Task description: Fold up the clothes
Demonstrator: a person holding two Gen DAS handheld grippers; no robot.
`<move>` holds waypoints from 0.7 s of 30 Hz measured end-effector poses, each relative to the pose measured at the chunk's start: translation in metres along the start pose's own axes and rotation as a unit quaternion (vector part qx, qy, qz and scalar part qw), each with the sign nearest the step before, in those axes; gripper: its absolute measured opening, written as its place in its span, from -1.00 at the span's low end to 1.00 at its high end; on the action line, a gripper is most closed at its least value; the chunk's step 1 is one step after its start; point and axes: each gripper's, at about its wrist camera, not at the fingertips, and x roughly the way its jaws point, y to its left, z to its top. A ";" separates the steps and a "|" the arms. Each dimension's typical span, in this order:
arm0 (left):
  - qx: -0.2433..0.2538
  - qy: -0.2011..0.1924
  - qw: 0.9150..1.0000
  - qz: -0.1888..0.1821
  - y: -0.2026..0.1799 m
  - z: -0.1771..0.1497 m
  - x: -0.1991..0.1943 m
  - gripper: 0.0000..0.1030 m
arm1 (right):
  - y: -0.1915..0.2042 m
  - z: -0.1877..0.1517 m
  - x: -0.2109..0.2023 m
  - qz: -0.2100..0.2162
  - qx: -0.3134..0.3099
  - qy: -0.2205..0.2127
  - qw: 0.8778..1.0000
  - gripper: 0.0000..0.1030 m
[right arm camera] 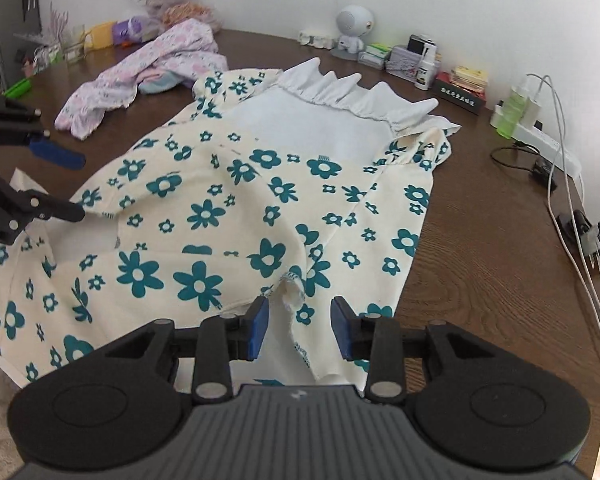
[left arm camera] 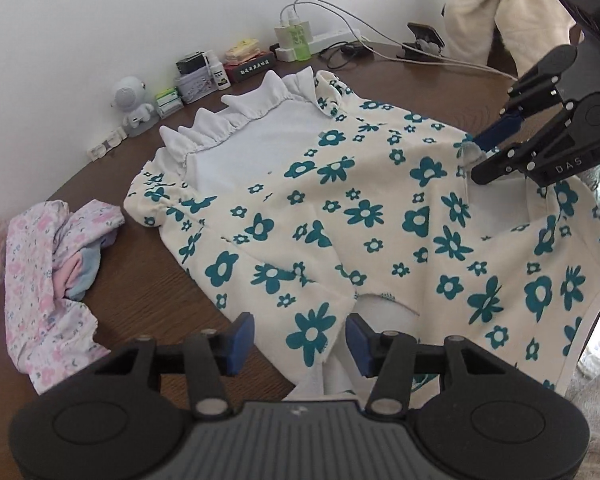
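Garment: cream top with teal flowers, spread over the middle of the brown wooden table. Near hem hangs off the table edge toward the grippers, white ruffled collar points at the wall side.
Inside: plain white lining shows in the neck opening just below the ruffle.
Left gripper: jaws wide apart, straddling the near hem. Cloth sits in the gap, but the blue pads aren't pinching it.
Right gripper: also spread open, with a raised fold of hem standing up between the pads. Seen from the left wrist cam it looks nearer together, tips right at a bit of fabric edge, so can't say 100% if it's touching.
Other clothes: pink floral piece crumpled on the table beside the top's sleeve, plus a cream towel-ish bundle at the far corner.
Back row by the wall: little white round-headed robot figure, small boxes and bottles, green bottle, white power strip with cables.
Far side: phone on a clip stand.
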 end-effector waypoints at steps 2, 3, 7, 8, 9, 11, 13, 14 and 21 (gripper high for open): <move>0.012 0.004 1.000 -0.007 -0.002 0.001 0.005 -0.16 | 0.004 0.000 0.007 -0.005 -0.019 0.008 1.000 -0.59; 0.018 0.005 1.000 0.000 -0.003 0.000 0.008 -0.33 | 0.006 0.000 0.008 -0.008 -0.026 0.010 1.000 -0.63; 0.034 0.010 0.999 0.027 0.003 -0.007 0.012 -0.96 | 0.005 -0.008 0.007 -0.035 -0.050 0.010 0.998 -0.98; 0.026 0.011 0.999 0.029 0.007 -0.010 0.012 -0.96 | 0.005 -0.011 0.005 -0.045 -0.060 0.012 0.997 -0.98; 0.021 0.013 0.999 0.030 0.012 -0.012 0.010 -0.96 | 0.005 -0.013 0.004 -0.055 -0.069 0.013 0.996 -0.98; 0.012 0.014 0.999 0.037 0.017 -0.015 0.008 -0.95 | 0.006 -0.018 0.000 -0.069 -0.084 0.015 0.994 -0.98; 0.008 0.011 0.999 0.038 0.018 -0.015 0.005 -0.83 | 0.013 -0.020 -0.002 -0.073 -0.102 0.011 0.992 -0.97; 0.010 0.011 0.999 0.035 0.017 -0.015 0.005 -0.73 | 0.016 -0.020 -0.004 -0.067 -0.109 0.006 0.992 -0.83; 0.032 0.008 0.998 0.060 0.016 -0.020 0.008 -0.96 | 0.019 -0.023 0.003 -0.091 -0.139 0.015 0.986 -0.99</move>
